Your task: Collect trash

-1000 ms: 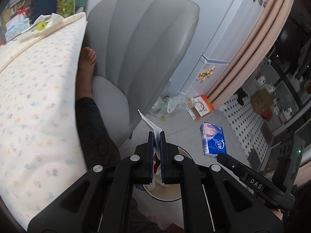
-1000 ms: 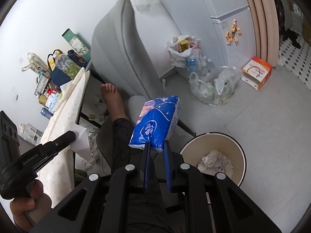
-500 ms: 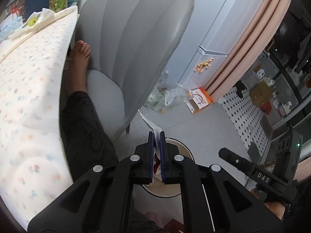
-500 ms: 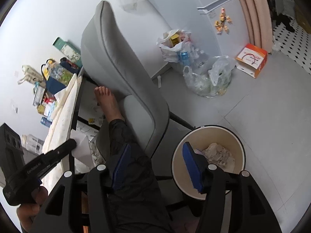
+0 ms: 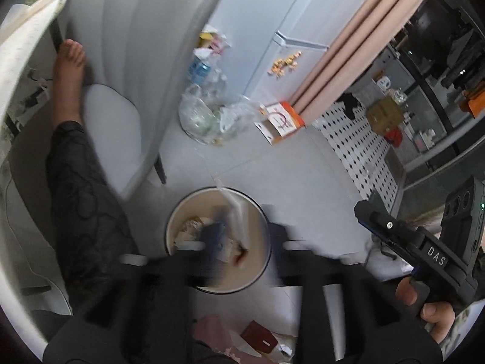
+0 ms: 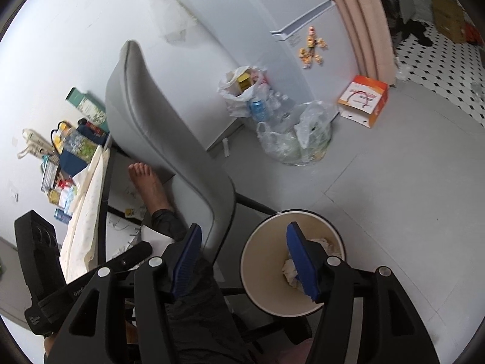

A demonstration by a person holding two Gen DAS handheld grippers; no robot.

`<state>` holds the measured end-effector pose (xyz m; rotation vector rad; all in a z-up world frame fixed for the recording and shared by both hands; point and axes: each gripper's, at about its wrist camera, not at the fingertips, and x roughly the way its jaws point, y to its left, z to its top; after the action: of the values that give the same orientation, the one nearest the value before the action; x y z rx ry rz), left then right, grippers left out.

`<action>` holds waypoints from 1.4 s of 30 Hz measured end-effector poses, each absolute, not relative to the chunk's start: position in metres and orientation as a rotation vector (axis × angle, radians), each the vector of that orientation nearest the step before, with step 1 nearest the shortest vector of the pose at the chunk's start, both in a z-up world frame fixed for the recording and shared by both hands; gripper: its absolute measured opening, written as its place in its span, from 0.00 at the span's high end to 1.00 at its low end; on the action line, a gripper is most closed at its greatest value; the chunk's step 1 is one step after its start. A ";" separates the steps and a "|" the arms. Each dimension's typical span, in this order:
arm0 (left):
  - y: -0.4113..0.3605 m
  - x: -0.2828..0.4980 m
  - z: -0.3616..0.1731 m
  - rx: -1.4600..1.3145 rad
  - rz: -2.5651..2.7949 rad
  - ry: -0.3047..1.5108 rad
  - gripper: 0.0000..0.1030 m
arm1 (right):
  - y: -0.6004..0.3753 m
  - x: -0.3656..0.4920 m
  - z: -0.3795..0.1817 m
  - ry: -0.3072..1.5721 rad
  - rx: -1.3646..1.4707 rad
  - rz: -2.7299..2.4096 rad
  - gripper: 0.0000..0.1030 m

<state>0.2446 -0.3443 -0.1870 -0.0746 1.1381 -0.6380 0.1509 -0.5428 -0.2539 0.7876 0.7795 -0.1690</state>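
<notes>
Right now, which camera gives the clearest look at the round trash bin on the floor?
The right wrist view: the trash bin is sharp there, rim and cream inside wall clear, with crumpled paper inside. The left wrist view looks more directly into it, but motion blur smears the contents.

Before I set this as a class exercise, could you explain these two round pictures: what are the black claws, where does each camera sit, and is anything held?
There is no robot here. A person holds a two-finger clamp in each hand, and each clamp has a wide-angle camera looking along its fingers. One picture comes from the left gripper, the other from the right gripper. Both hover over a round bin on the floor beside a grey chair. Both sets of jaws have just been opening. The right is empty. A blurred white wrapper lies between the left fingers, apparently released. Crumpled paper lies in the bin. Further off are bags of bottles and an orange box.
</notes>
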 end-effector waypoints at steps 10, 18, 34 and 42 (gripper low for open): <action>-0.322 0.241 -0.169 -0.127 -0.608 1.094 0.15 | -0.538 0.151 -0.233 0.740 0.794 -0.139 0.42; -0.285 0.234 -0.131 -0.166 -0.571 1.004 0.09 | -0.512 0.154 -0.202 0.721 0.737 -0.126 0.14; -0.178 0.205 -0.036 -0.232 -0.449 0.833 0.06 | -0.427 0.145 -0.096 0.698 0.512 -0.241 0.07; -0.125 0.178 0.000 -0.238 -0.380 0.745 0.06 | -0.367 0.131 -0.049 0.655 0.425 -0.158 0.07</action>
<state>0.1782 -0.1247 -0.0002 -0.2382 0.7454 -0.3799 0.1314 -0.3666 -0.0490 0.4246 0.6553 -0.1577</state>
